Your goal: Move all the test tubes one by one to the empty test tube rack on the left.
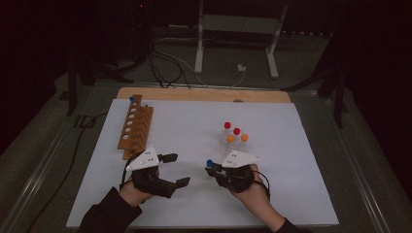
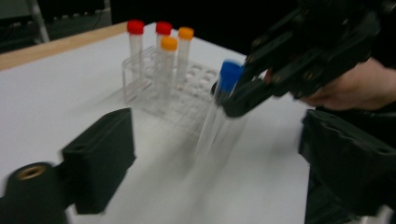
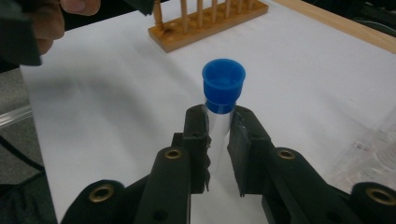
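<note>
— So, what is the right gripper holding?

— It has a clear plastic tube with a blue cap, with its jaws clenched on the transparent body just under the cap. From the left gripper view the tube hangs slanted above the white desk, cap uppermost, its lower end blurred.

— Where is it on the desk?

— It is near the front middle, just left of the clear plastic rack that carries two red-capped tubes and two orange-capped tubes. From the high view the blue cap sits between the two hands.

— And the left gripper?

— Its jaws are released, with nothing between them. It is near the tube but apart from it. The wooden tube rack lies behind it, at the far left of the desk.
</note>
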The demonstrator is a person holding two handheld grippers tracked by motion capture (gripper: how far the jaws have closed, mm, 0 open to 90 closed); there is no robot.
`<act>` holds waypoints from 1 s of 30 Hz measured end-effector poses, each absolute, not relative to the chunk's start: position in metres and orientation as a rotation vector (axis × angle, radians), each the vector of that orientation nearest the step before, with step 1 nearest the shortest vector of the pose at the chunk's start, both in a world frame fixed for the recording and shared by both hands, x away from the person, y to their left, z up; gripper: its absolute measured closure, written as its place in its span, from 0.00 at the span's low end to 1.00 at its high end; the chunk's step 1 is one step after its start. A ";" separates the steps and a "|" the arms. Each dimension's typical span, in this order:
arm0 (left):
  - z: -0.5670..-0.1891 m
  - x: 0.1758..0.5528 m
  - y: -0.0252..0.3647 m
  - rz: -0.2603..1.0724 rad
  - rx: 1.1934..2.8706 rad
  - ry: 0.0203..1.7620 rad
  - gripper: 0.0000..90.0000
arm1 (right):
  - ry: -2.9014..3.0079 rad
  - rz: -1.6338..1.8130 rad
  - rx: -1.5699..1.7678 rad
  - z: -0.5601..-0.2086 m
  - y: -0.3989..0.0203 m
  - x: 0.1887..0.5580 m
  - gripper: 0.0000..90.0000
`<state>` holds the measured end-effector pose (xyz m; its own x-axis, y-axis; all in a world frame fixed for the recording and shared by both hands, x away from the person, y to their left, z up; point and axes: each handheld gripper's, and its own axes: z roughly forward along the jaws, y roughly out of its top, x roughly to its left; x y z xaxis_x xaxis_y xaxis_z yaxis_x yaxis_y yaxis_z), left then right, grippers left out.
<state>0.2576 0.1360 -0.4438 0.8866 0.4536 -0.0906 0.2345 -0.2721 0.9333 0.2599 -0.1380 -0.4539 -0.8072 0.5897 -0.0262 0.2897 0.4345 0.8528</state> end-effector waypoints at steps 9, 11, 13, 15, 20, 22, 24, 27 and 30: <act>-0.439 0.255 0.120 0.270 1.874 0.482 0.34 | 2.419 1.312 0.721 -0.458 -0.127 0.255 0.85; -0.439 0.256 0.116 0.273 1.876 0.478 0.38 | 2.421 1.316 0.718 -0.458 -0.126 0.254 0.85; -0.439 0.256 0.112 0.279 1.879 0.460 0.42 | 2.425 1.316 0.719 -0.457 -0.125 0.254 0.85; -0.440 0.257 0.108 0.272 1.874 0.443 0.47 | 2.427 1.315 0.715 -0.458 -0.125 0.253 0.85; -0.442 0.258 0.099 0.281 1.875 0.424 0.57 | 2.432 1.319 0.714 -0.458 -0.124 0.253 0.85; -0.442 0.259 0.096 0.283 1.880 0.419 0.60 | 2.432 1.321 0.713 -0.458 -0.124 0.253 0.85; -0.444 0.259 0.093 0.298 1.894 0.419 0.64 | 2.432 1.323 0.712 -0.457 -0.124 0.253 0.85; -0.446 0.260 0.090 0.301 1.908 0.412 0.71 | 2.432 1.327 0.711 -0.457 -0.124 0.252 0.85; -0.449 0.262 0.089 0.299 1.918 0.403 0.78 | 2.431 1.327 0.709 -0.457 -0.124 0.252 0.85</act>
